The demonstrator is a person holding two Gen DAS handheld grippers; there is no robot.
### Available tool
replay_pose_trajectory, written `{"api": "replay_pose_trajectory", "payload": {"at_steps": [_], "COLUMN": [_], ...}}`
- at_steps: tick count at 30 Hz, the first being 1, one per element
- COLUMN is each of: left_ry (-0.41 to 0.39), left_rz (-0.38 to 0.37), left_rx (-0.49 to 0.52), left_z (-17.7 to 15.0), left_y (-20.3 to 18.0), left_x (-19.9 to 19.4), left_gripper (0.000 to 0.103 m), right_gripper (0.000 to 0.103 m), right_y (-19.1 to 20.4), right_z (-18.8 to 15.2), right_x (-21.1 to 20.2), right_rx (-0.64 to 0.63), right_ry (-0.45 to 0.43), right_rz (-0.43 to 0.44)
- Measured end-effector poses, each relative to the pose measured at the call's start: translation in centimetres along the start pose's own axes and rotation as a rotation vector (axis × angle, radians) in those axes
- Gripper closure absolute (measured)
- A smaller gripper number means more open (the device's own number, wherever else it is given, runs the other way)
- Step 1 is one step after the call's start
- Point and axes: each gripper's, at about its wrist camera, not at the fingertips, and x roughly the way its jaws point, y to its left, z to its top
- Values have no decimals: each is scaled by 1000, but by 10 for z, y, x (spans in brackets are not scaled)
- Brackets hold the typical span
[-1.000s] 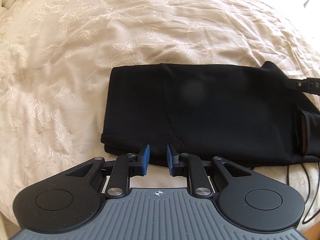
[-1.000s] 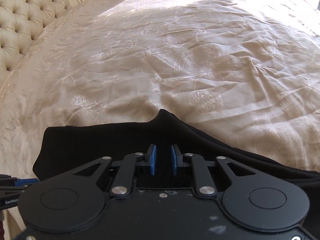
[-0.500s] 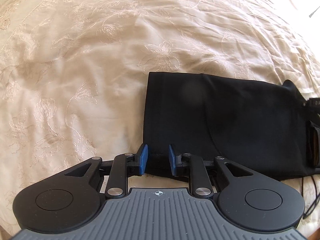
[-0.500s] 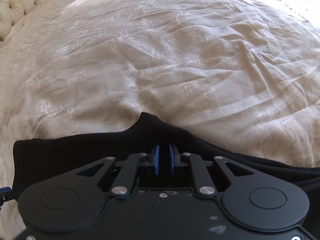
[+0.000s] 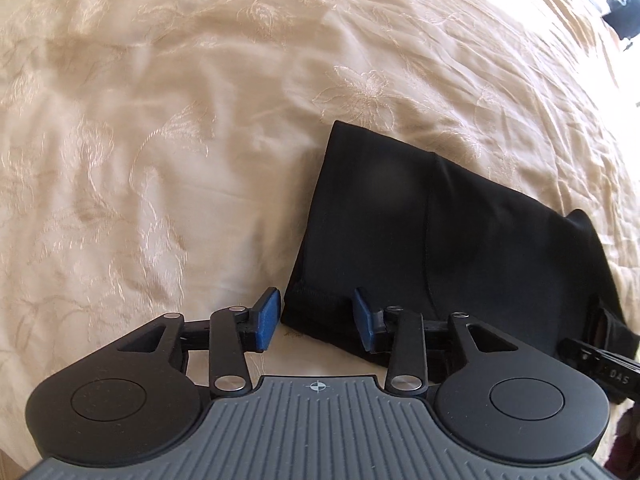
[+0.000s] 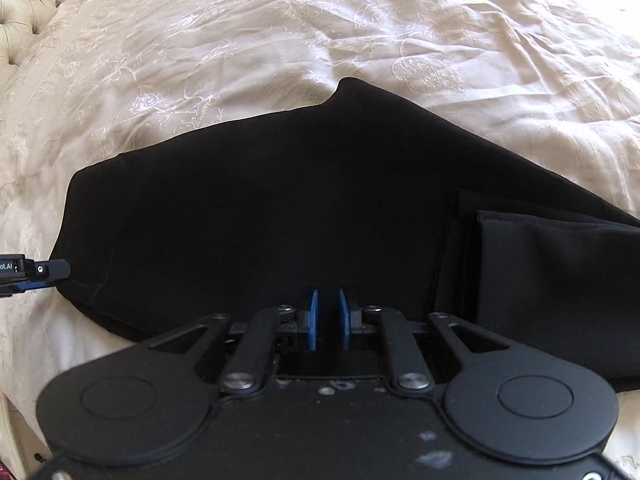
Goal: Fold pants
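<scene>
Lying flat on the cream embroidered bedspread (image 5: 168, 168), the black folded pants (image 5: 440, 248) stretch ahead of both tools, already doubled into a long band, with a loose flap of the same cloth lying over their end to the right of the right gripper (image 6: 327, 320).

The left gripper (image 5: 316, 316) points steeply down at the near corner of the pants. Its jaws have just been opening and stand well apart; the corner hem sits between the blue pads (image 5: 266, 314), but they do not press on it, so nothing is held there.

The right gripper hovers over the near edge of the pants, toward the middle of the band. Its blue pads are close together with a narrow gap showing. Dark cloth fills the view behind that gap, and I cannot tell whether any fabric is pinched.

My reading is that one fold is finished and the next is being set up: each tool is taking a hold along the near edge so the band can be carried over on itself.

The next move calls for the left jaws to sink a little over the corner and close on every layer of the hem, not just the top one. The right grip should be confirmed before any lift, otherwise the stack may slide apart.
</scene>
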Motion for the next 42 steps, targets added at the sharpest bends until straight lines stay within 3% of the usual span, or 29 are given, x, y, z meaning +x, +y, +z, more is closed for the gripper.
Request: {"api": "replay_pose_trajectory", "payload": {"at_steps": [7,11,17,19,20,21,22,23,24,32,37,42], "left_ry": [37,43,30,1,-18,-37,-53,-70,-78,-280,-424,-524], "left_rz": [-39,-79,-92,-86,-79,-69,-67,-80,-101,19,42,37], "left_rx": [-11,-91,-193,-233,-261,-276,-275,-266,-263,-69,51,224], "left_z": [-15,-9,-9,-8,-9,-8,-7,-6,-5,-3,-12,-48], "left_y": [-2,-1,-2,-3,-3,-6,-8,-13,-15,-86,-161,-255], "left_x": [7,20,39,42,41,41,39,37,33,-36,-85,-110], "left_gripper": [55,37,24,24,28,46,52,71,80,83,83,83], "right_gripper": [88,88,88,88,88,88,88,88,88,88,88,88], "right_y": [1,2,1,-2,-3,-5,-7,-10,-13,-55,-100,-151], "right_z": [-4,-4,-5,-6,-6,-7,-8,-9,-11,-22,-27,-31], "right_x": [-3,-4,-8,-11,-14,-16,-19,-23,-27,-56,-69,-86], "right_rx": [2,-5,-7,-6,-5,-2,1,4,8,-2,-6,-2], "right_ry": [0,-3,-8,-17,-22,-27,-34,-41,-49,-100,-96,-115], "right_rz": [8,10,18,25,28,31,37,40,46,81,107,124]}}
